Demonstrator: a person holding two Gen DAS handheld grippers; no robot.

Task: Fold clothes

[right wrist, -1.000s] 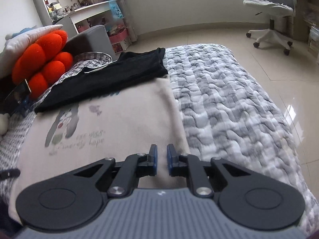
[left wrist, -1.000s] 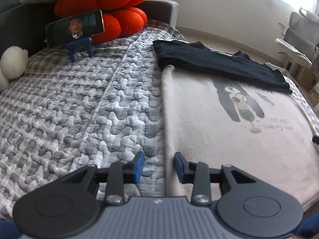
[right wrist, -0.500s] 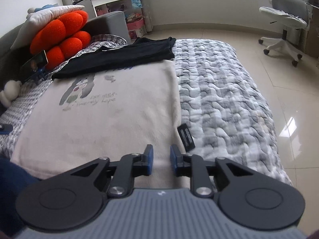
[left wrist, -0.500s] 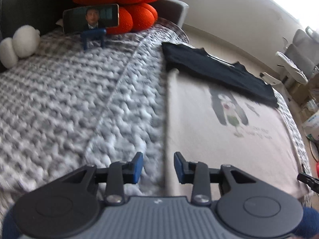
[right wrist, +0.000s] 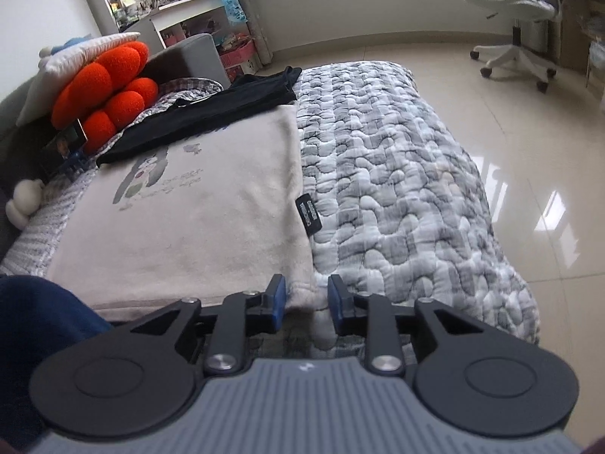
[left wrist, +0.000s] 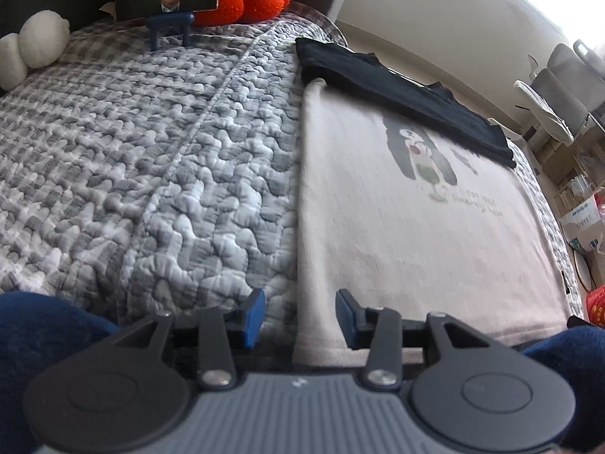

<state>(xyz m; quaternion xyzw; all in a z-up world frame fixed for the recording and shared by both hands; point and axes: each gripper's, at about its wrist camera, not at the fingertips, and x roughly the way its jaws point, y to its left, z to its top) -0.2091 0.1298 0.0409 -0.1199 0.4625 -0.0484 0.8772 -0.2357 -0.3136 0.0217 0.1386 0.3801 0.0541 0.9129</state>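
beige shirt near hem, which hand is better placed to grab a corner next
Both: the left tongs straddle the beige shirt's near left edge, the right tongs its near right corner. Both jaws are opening, pads not yet pressing cloth.

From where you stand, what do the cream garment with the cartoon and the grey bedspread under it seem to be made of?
The cream garment looks like soft, matte fleece or brushed knit: its surface is fuzzy and its edge thick. The grey bedspread seems to be quilted, padded cotton: puffy stitched lumps, with no shine. The exact fibres cannot be told.
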